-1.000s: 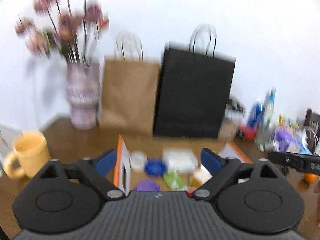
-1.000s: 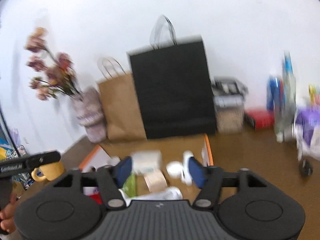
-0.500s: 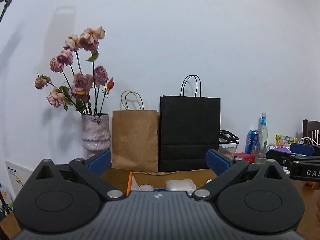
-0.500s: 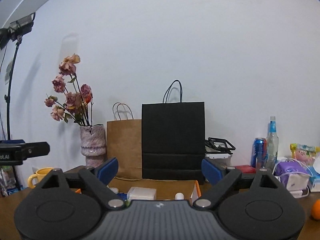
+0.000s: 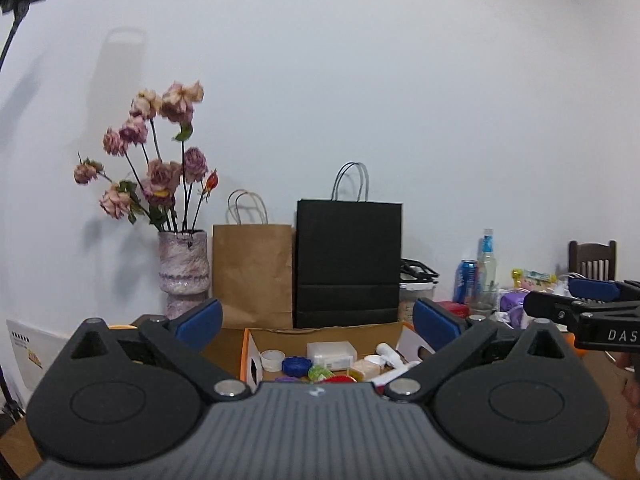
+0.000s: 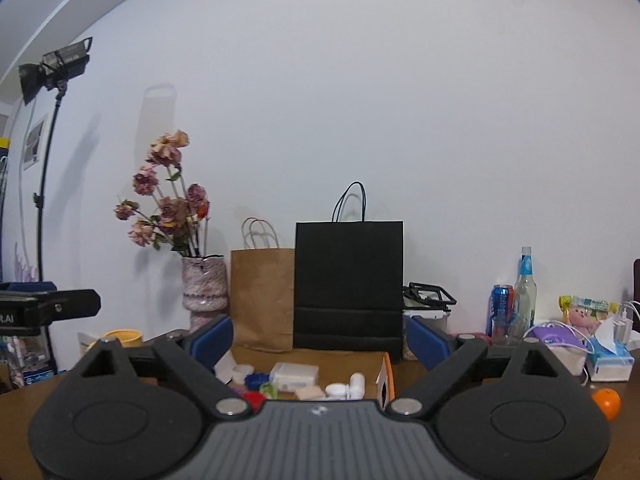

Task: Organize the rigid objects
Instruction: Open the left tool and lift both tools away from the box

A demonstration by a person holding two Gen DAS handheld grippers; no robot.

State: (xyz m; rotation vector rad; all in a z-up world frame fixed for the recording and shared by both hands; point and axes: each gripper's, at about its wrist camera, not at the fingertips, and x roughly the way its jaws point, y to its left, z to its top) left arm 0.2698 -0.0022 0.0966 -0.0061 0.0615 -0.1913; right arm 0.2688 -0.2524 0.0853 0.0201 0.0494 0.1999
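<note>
Left gripper (image 5: 316, 322): jaws wide, empty. Right gripper (image 6: 318, 338): jaws opening, nothing between them. Below and beyond both, an open cardboard box (image 5: 320, 334) holds rigid items: rectangular translucent plastic case (image 5: 331, 353), round blue lid (image 5: 296, 365), white cylindrical bottle (image 6: 357, 385)

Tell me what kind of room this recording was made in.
Probably a lived-in home room set up for filming. A brown wooden table against a plain white wall holds a mottled pink vase of dried roses, a black paper carrier bag and drinks and snacks. A black studio light on a stand suggests staged recording.
</note>
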